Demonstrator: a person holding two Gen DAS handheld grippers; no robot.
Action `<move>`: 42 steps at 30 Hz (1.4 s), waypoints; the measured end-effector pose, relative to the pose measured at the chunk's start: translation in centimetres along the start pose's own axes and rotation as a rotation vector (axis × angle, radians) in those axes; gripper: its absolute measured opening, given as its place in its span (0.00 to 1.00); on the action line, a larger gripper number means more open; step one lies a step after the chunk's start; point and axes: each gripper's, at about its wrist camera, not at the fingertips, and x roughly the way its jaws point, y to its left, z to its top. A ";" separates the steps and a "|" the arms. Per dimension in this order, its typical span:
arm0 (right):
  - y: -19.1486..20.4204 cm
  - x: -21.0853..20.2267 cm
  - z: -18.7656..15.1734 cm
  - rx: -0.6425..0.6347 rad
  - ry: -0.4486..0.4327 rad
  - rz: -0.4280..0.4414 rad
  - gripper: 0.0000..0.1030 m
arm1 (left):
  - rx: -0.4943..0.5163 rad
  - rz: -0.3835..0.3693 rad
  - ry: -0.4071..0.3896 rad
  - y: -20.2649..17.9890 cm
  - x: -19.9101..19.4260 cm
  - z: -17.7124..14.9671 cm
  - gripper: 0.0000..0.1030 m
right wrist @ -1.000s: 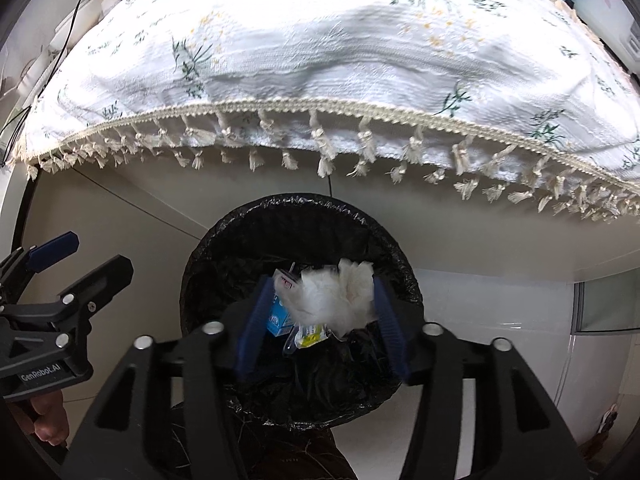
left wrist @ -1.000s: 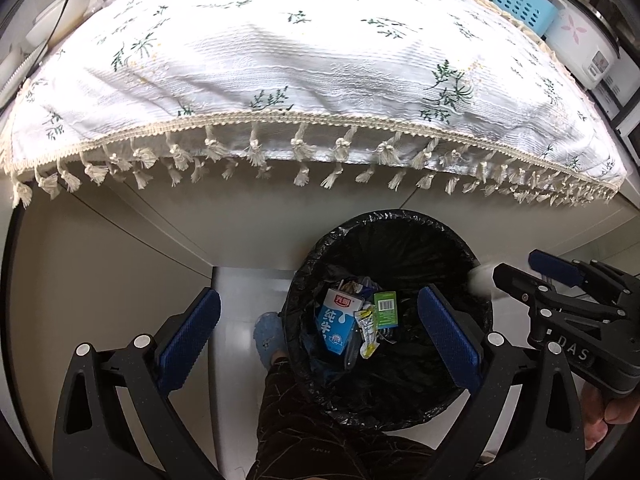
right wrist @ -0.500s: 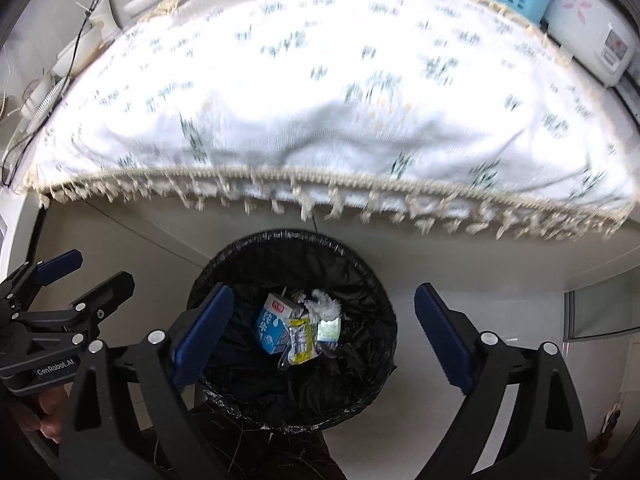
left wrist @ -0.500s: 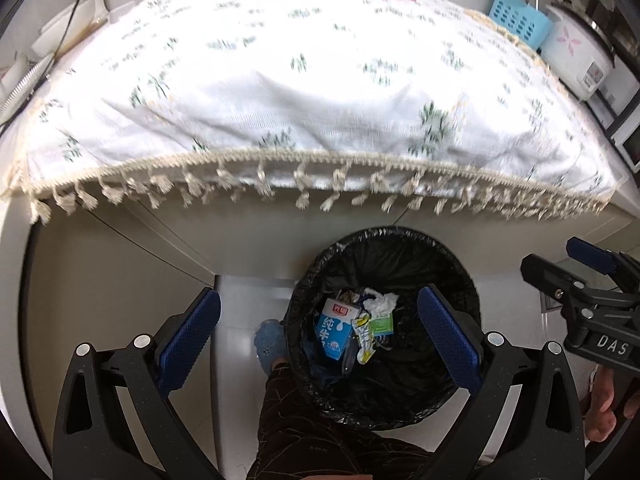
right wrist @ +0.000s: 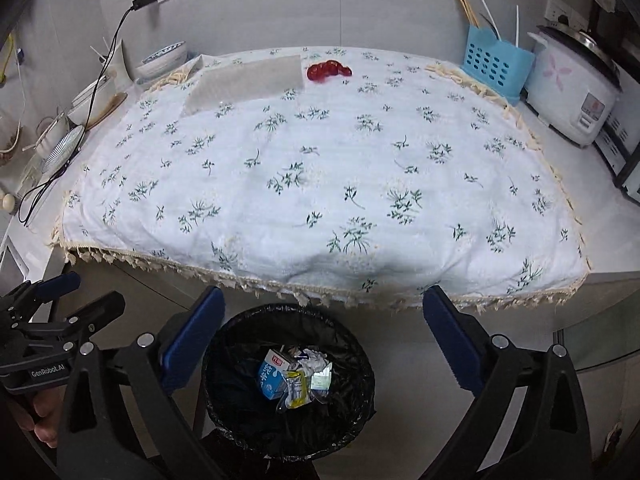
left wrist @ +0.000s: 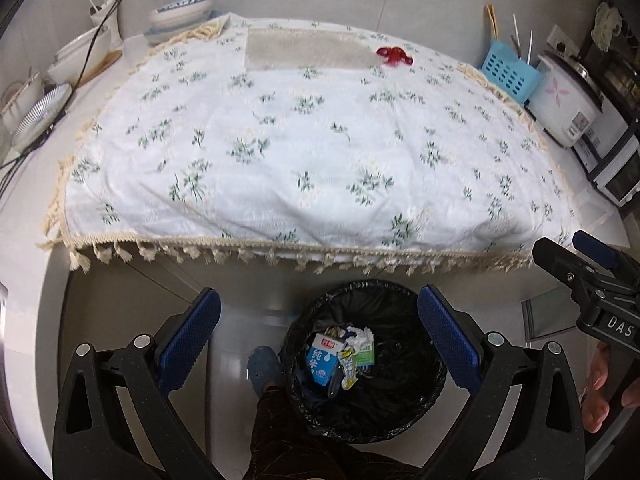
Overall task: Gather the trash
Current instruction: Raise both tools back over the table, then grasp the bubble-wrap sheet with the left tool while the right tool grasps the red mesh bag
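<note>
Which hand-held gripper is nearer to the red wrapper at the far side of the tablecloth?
Probably right, but only narrowly. The red wrapper lies far across the table from both. The right hand-held gripper and left hand-held gripper both hover open above the trash bin, at the near edge.

Counter (right wrist: pixel 624 216) under floral tablecloth (right wrist: pixel 320 184)

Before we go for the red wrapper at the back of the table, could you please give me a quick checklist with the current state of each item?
1. Right gripper open and empty: ok.
2. Left gripper open and empty: ok.
3. Red wrapper in plain view on the tablecloth: ok.
4. Nothing lying on the cloth between us and it: ok.
5. Bin has room: ok, tissue and milk carton lie low inside.
6. Wrapper within reach: cannot tell.
</note>
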 end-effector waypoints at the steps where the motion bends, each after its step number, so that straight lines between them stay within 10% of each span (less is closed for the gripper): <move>1: -0.1 -0.3 0.4 -0.001 -0.007 0.000 0.92 | 0.000 0.002 -0.006 -0.1 -0.4 0.3 0.94; 22: -1.2 -2.5 9.0 0.009 -0.101 0.002 0.92 | 0.009 0.013 -0.084 -0.3 -3.4 9.3 0.94; 42: -0.2 2.5 18.7 0.043 -0.099 -0.056 0.92 | 0.051 -0.009 -0.046 2.7 1.7 20.7 0.94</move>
